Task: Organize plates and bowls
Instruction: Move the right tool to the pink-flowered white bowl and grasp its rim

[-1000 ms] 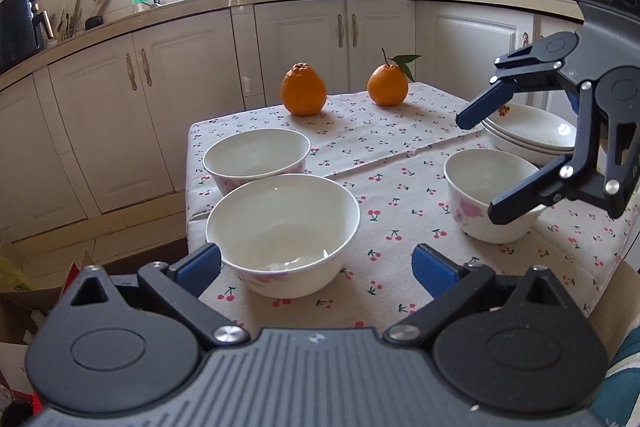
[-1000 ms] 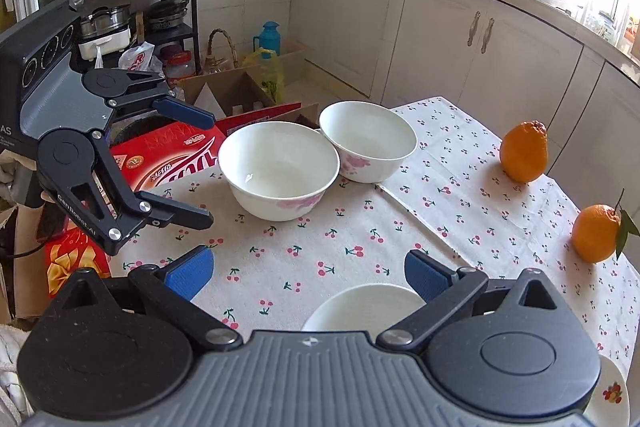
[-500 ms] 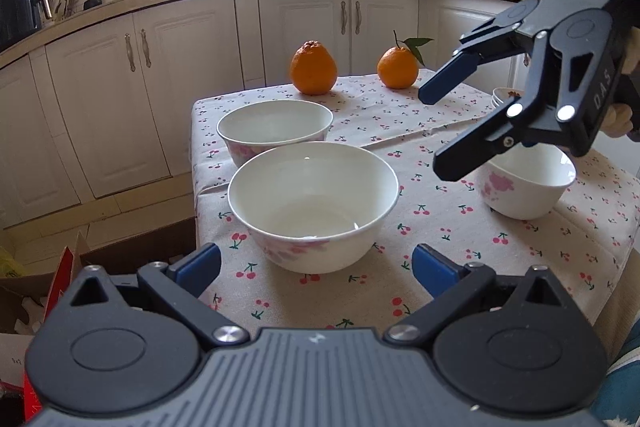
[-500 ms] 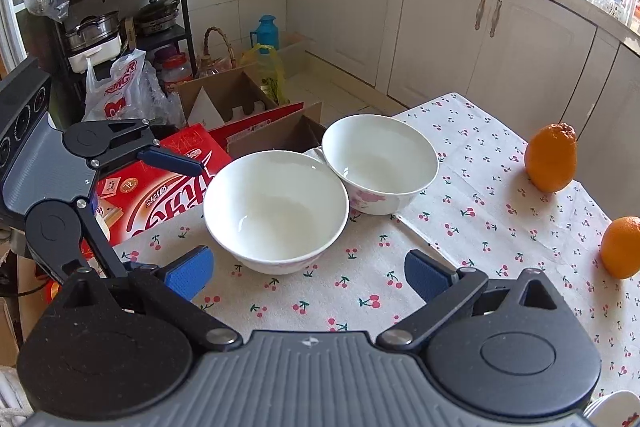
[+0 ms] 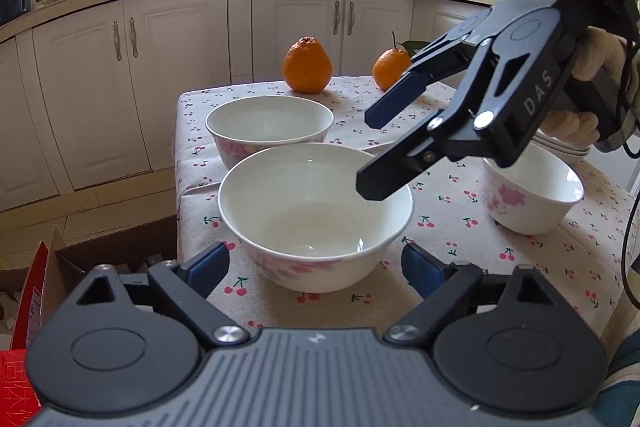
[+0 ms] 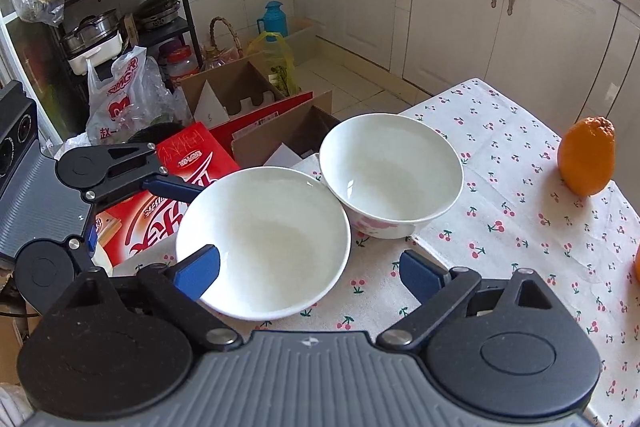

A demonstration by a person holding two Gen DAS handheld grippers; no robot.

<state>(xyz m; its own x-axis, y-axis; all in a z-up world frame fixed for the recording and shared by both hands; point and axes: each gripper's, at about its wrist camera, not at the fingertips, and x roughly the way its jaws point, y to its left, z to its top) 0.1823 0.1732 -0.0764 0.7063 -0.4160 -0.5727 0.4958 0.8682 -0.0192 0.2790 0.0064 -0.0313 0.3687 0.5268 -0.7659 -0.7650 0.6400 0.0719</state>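
A large white bowl [image 5: 316,215] with a pink flower print sits at the near corner of the cherry-print tablecloth; it also shows in the right wrist view [image 6: 264,239]. A second bowl [image 5: 270,129] stands behind it, also seen in the right wrist view [image 6: 390,179]. A third bowl [image 5: 532,193] sits at the right, with stacked plates [image 5: 560,145] behind it. My left gripper [image 5: 316,269] is open, low at the large bowl's near side. My right gripper [image 5: 380,151] is open, hovering over the large bowl's right rim; in its own view [image 6: 308,271] its left finger is over the bowl's inside.
Two oranges [image 5: 307,65] [image 5: 392,69] sit at the table's far edge. Open cardboard boxes [image 6: 256,99] and a red carton [image 6: 176,187] lie on the floor beside the table. White cabinets [image 5: 132,75] run behind. A rack with pots and bags [image 6: 100,7] stands nearby.
My right gripper has swung left from the right-hand bowl to above the large bowl's rim. My left gripper has moved closer to the large bowl. Both stay open.
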